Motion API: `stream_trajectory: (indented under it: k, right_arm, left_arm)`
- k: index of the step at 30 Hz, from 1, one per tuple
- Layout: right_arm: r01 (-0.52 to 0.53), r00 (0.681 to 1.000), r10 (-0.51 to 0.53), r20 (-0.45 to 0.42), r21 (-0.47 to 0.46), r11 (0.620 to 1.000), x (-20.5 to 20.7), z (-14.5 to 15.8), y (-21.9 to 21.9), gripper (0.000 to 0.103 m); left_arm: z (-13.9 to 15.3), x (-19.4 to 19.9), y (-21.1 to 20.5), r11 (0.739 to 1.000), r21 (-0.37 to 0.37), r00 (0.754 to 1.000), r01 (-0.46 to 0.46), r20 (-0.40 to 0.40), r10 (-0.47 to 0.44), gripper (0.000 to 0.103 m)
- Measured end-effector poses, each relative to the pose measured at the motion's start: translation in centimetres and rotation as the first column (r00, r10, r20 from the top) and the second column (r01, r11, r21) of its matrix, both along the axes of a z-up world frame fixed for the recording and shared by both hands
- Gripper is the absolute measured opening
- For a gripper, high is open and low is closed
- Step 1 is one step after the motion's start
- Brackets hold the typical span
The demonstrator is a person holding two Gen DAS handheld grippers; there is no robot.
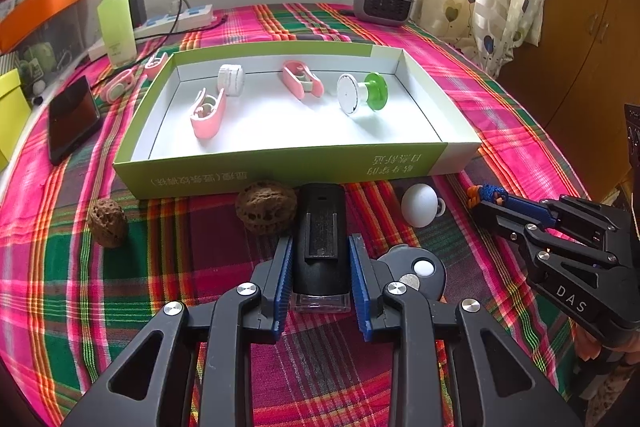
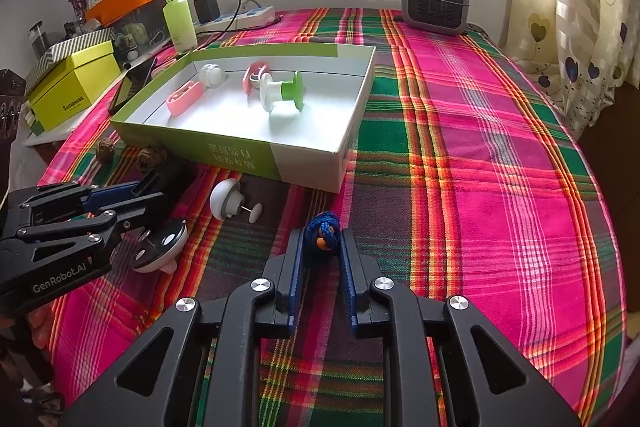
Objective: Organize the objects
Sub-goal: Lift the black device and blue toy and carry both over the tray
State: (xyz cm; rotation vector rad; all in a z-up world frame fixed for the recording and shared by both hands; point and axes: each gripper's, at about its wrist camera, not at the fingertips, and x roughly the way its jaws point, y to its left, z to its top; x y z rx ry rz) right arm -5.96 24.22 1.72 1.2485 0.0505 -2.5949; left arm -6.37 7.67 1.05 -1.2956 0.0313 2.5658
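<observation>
Both of your grippers have a pick in hand, just short of the open green-and-white cardboard box (image 1: 280, 169).

Your left gripper (image 1: 320, 247) is pinching the black rectangular plastic device with a clear end (image 1: 320, 247) near the tabletop's front edge; your right gripper (image 2: 322, 241), pressed together, nips the small blue braided cord knot with an orange bead (image 2: 322, 233) beside it. Next, I judge, lift each over the box's near wall and release inside. The tabletop wears a pink, green and red plaid cloth (image 2: 480, 147), under a bright window.
</observation>
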Motion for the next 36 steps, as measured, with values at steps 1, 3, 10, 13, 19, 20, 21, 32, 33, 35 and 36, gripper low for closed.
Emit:
stream_trajectory:
  k: [1, 3, 10, 13, 19, 20, 21, 32, 33, 35, 36]
  right_arm:
    - [0.001, 1.0, -0.001, 0.0, 0.001, 1.0, 0.0, 0.0, 0.0, 0.018]
    - [0.002, 1.0, -0.002, 0.0, 0.002, 1.0, 0.1, 0.0, 0.0, 0.018]
    - [0.003, 1.0, -0.003, -0.006, 0.0, 1.0, 0.2, 0.3, -0.1, 0.018]
    - [0.003, 1.0, -0.003, -0.006, 0.001, 1.0, 0.2, 0.3, -0.2, 0.018]
    - [-0.002, 1.0, 0.002, -0.013, -0.004, 1.0, 0.4, 0.7, -0.2, 0.018]
    - [-0.002, 1.0, 0.002, -0.015, -0.004, 1.0, 0.4, 0.8, -0.3, 0.018]
    - [-0.004, 1.0, 0.003, -0.016, -0.005, 1.0, 0.4, 0.8, -0.3, 0.018]
    - [-0.015, 0.999, 0.014, -0.041, -0.012, 1.0, 0.5, 2.0, -0.7, 0.018]
    - [-0.015, 0.999, 0.014, -0.043, -0.012, 1.0, 0.5, 2.0, -0.8, 0.018]
    - [-0.016, 0.999, 0.015, -0.045, -0.014, 1.0, 0.5, 2.1, -0.8, 0.018]
    - [-0.016, 0.999, 0.015, -0.045, -0.015, 1.0, 0.5, 2.1, -0.9, 0.018]
  left_arm:
    - [0.0, 0.1, 0.0, 1.0, 0.0, 1.0, -0.001, -0.001, 0.001, 0.025]
    - [0.0, 0.0, 0.0, 1.0, 0.0, 1.0, 0.001, -0.001, -0.001, 0.025]
    - [0.4, 0.5, -0.1, 1.0, 0.006, 1.0, 0.003, -0.013, -0.003, 0.025]
    - [0.4, 0.5, -0.1, 1.0, 0.009, 1.0, 0.002, -0.011, -0.001, 0.025]
    - [0.9, 0.7, -0.1, 1.0, 0.021, 1.0, 0.003, -0.019, -0.003, 0.025]
    - [1.0, 0.7, -0.2, 1.0, 0.024, 1.0, 0.003, -0.017, -0.003, 0.025]
    - [1.0, 0.7, -0.2, 1.0, 0.029, 1.0, 0.003, -0.015, -0.002, 0.025]
    - [1.9, 0.9, -0.6, 0.999, 0.05, 0.999, -0.001, -0.032, 0.003, 0.025]
    - [2.0, 1.0, -0.6, 0.999, 0.05, 0.999, -0.004, -0.032, 0.005, 0.025]
    - [1.9, 1.0, -0.6, 0.999, 0.051, 0.999, -0.003, -0.031, 0.004, 0.025]
    - [1.9, 1.0, -0.7, 0.999, 0.052, 1.0, -0.005, -0.028, 0.007, 0.025]
